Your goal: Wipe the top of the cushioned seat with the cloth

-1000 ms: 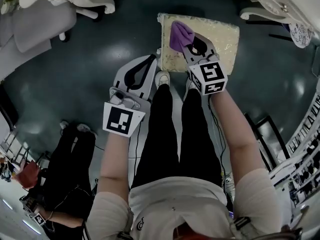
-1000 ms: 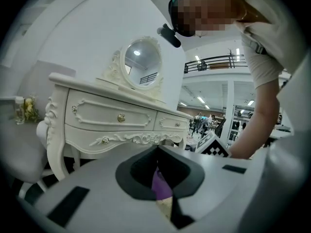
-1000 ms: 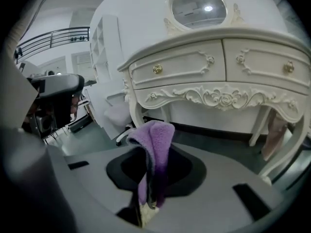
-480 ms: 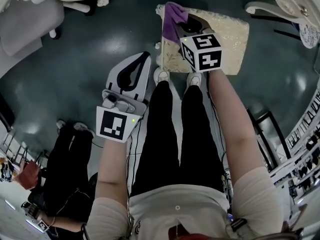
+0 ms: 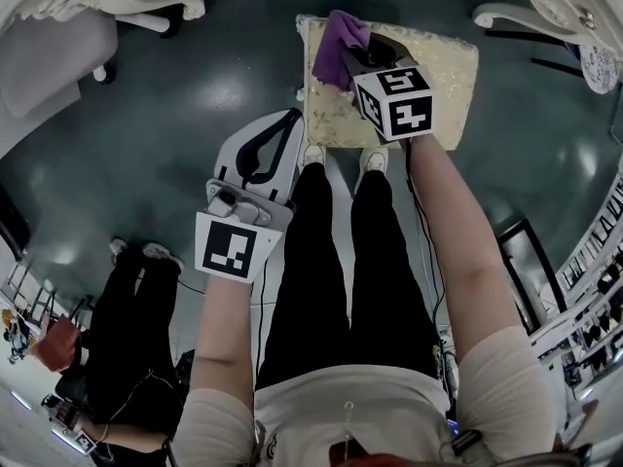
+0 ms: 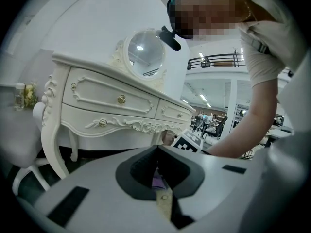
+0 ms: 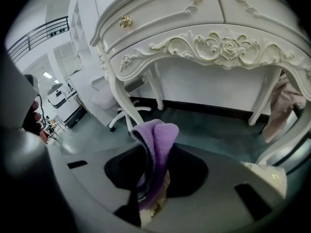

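Note:
The cushioned seat [image 5: 433, 71], cream with a gold pattern, lies at the top of the head view, just past the person's shoes. My right gripper [image 5: 352, 52] is shut on the purple cloth [image 5: 336, 52] and holds it down on the seat's far left corner. In the right gripper view the cloth [image 7: 156, 147] stands folded between the jaws of that gripper [image 7: 148, 178], with a strip of seat fabric [image 7: 156, 208] under it. My left gripper [image 5: 290, 117] hangs over the dark floor left of the seat, shut with nothing in it; in its own view the left gripper [image 6: 156, 149] points toward the cloth.
A white carved dressing table [image 7: 204, 28] stands right behind the seat and also shows as the dressing table [image 6: 112, 106] in the left gripper view. A pale office chair [image 5: 58, 42] stands far left. Another person [image 5: 136, 309] is at lower left. The floor [image 5: 175, 115] is dark and glossy.
My right gripper has slid the cloth away from me along the seat's left side to its far left corner. The left gripper has stayed about where it was, shut.

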